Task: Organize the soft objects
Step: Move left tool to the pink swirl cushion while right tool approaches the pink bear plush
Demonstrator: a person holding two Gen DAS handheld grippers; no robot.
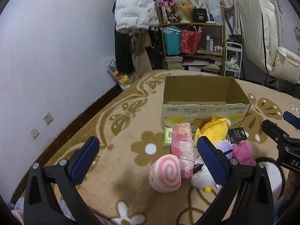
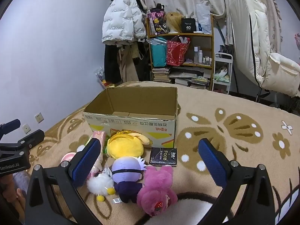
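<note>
An open empty cardboard box [image 1: 204,110] [image 2: 131,123] stands on the bed. In front of it lie soft things: a pink swirl plush [image 1: 166,172], a wrapped pink roll [image 1: 182,146], a yellow plush [image 1: 211,129] [image 2: 125,146], a purple-headed doll [image 2: 127,168], a pink bear [image 2: 157,187] [image 1: 242,152], a white fluffy chick [image 2: 100,183] [image 1: 202,178], a black tissue pack [image 2: 163,156] [image 1: 237,136] and a green tissue pack [image 1: 168,137]. My left gripper [image 1: 150,161] is open above the swirl plush. My right gripper [image 2: 150,161] is open above the doll and bear.
The bed has a tan flowered blanket [image 2: 234,131]. The wall [image 1: 56,56] runs along its left side. A cluttered shelf [image 1: 193,37], hanging coats [image 1: 133,13] and a white chair [image 2: 262,56] stand beyond the bed's far edge. A black-rimmed white plush [image 1: 273,180] lies at front right.
</note>
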